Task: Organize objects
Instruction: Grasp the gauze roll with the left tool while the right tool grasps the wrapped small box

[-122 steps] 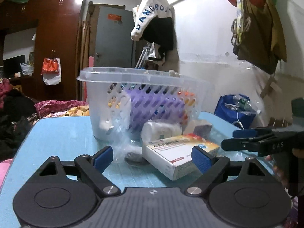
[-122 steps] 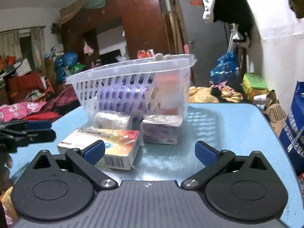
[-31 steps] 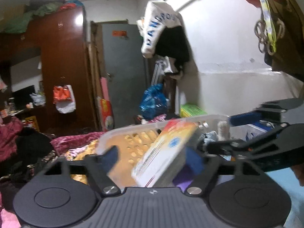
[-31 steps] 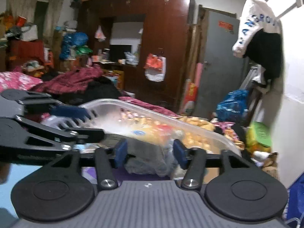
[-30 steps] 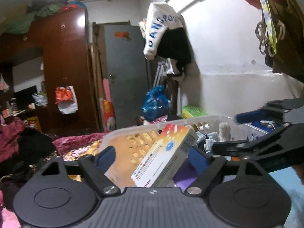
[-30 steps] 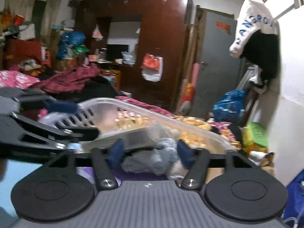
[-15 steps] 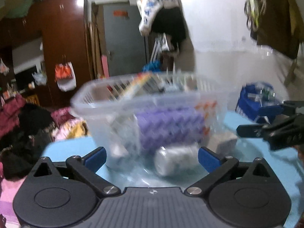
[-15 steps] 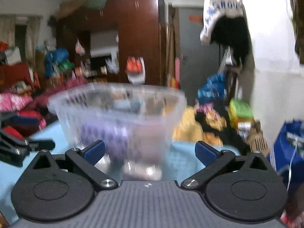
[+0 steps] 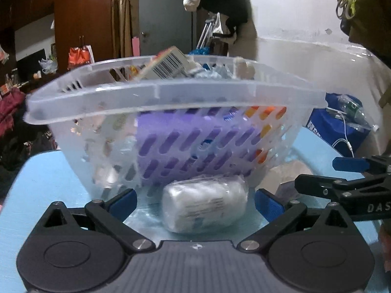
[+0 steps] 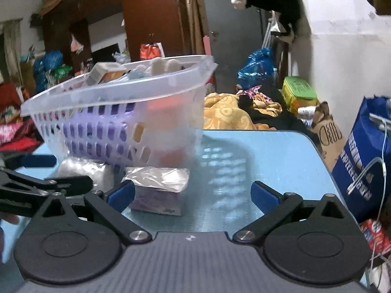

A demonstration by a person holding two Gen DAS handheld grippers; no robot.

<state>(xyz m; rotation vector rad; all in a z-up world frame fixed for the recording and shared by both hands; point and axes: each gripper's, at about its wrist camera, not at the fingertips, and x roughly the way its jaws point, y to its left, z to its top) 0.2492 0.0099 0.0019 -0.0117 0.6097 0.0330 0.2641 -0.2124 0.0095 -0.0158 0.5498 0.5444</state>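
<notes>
A clear plastic basket (image 9: 156, 92) (image 10: 114, 102) stands on the blue table, holding a purple item, a barcoded box (image 9: 166, 66) and other packets. A white wrapped roll (image 9: 205, 204) lies on the table before the basket, between the open fingers of my left gripper (image 9: 195, 201); it also shows in the right wrist view (image 10: 83, 171). A purple box in clear wrap (image 10: 158, 190) lies by the left finger of my open right gripper (image 10: 193, 195). The right gripper shows at the right of the left wrist view (image 9: 342, 185).
The blue table (image 10: 256, 156) ends close to the right, where a blue bag (image 10: 364, 158) with cables stands. Behind are a wardrobe (image 10: 151, 19), clothes, and a grey door (image 9: 166, 19).
Both grippers let go of the box and the bag into the basket, then dropped back down to table level. Both are now open, low before the basket.
</notes>
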